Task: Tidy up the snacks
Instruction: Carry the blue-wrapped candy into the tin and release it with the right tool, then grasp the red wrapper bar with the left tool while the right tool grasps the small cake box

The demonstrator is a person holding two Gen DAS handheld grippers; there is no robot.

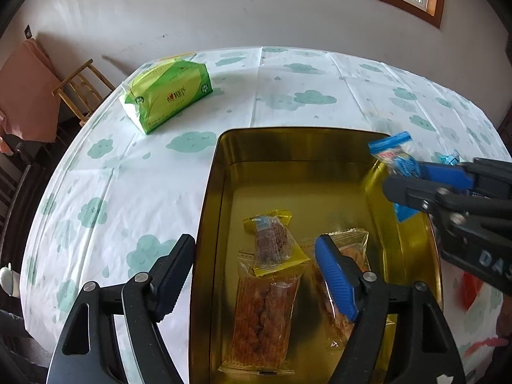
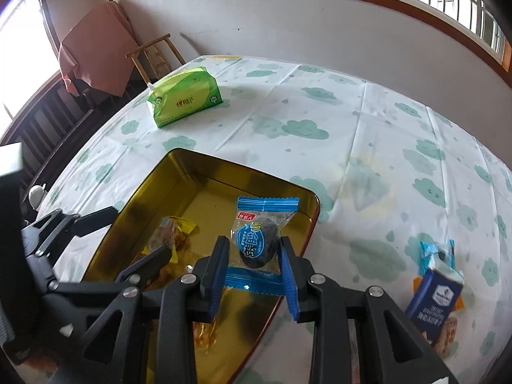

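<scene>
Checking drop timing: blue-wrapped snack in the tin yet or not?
Not yet. The right gripper is shut on the blue-wrapped snack, holding it over the gold tin, above the packets lying inside.

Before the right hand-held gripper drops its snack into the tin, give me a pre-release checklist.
1. Grip: right hand-held gripper shut on blue-wrapped dark snack packet: ok.
2. Packet over gold rectangular metal tin: ok, near its right edge.
3. Free floor space in tin beyond the orange and yellow snack packets: ok.
4. Left hand-held gripper open, holding nothing: ok.
5. Left hand-held gripper clear of drop spot: cannot tell.
6. Dark blue snack box waiting on cloud-print tablecloth: ok.
</scene>
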